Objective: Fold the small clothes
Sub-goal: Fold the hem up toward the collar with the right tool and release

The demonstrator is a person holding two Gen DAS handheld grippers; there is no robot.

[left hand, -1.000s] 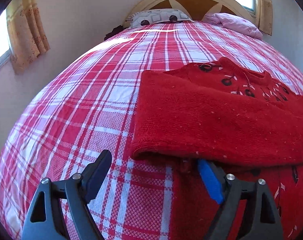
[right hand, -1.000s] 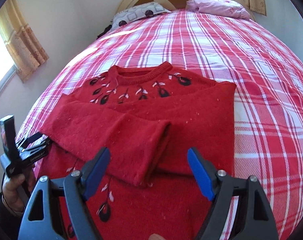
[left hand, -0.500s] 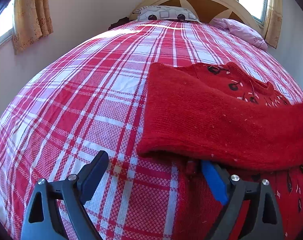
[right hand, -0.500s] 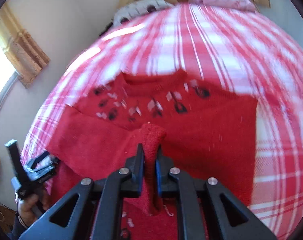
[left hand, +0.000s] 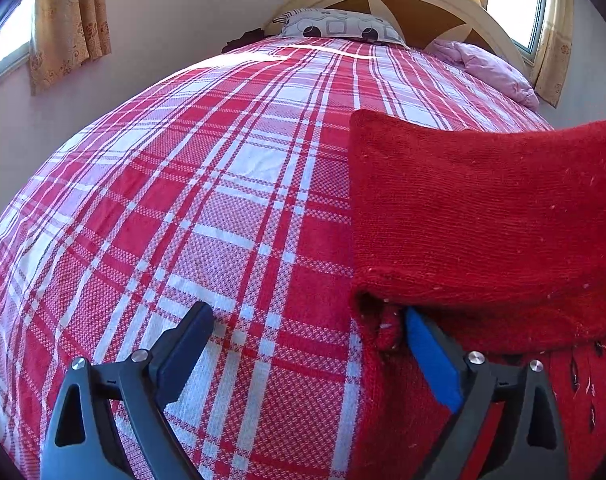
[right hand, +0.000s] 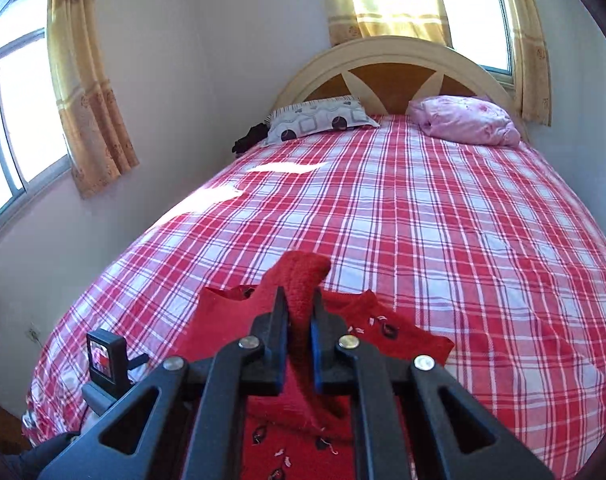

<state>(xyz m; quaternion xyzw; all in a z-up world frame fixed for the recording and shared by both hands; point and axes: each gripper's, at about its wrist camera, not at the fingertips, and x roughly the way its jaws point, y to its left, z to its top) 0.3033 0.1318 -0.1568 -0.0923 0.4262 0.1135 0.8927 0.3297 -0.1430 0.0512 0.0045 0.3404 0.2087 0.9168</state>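
Note:
A red knit sweater with small dark and white motifs lies on the red plaid bedspread. My left gripper sits low at its left side edge, and its jaws are opening. The sweater's edge lies just inside the blue right pad; neither pad presses on it. My right gripper is shut on the sleeve, holding its cuff raised above the sweater's body. In the left wrist view the lifted sleeve stretches up toward the right edge.
A patterned pillow and a pink pillow rest against the arched headboard. A dark item lies by the wall. Curtained windows flank the bed. The left tool's small screen shows at lower left.
My right gripper closed on the sleeve cuff and lifted it well above the sweater. The left gripper stayed in place while its jaws spread a little wider.

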